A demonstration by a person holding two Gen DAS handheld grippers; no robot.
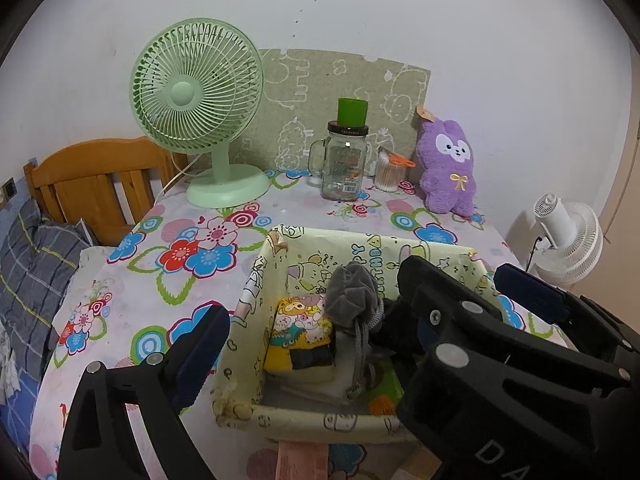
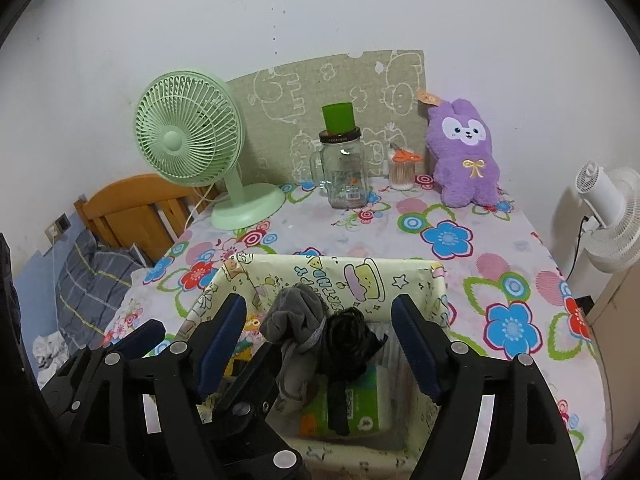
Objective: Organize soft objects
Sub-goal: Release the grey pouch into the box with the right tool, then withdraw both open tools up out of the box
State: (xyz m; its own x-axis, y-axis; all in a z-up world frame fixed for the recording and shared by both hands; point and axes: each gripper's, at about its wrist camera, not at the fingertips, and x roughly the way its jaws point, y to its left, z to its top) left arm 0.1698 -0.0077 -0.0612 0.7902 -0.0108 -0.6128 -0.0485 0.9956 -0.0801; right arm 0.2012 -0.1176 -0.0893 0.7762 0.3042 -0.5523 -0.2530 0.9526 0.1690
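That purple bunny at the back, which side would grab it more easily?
Probably the right hand-held gripper: its jaws are open and empty above the basket, and the purple bunny sits back right.

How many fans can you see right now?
2: a green desk fan at the table's back left, near the wall, and a white fan off the table to the right.
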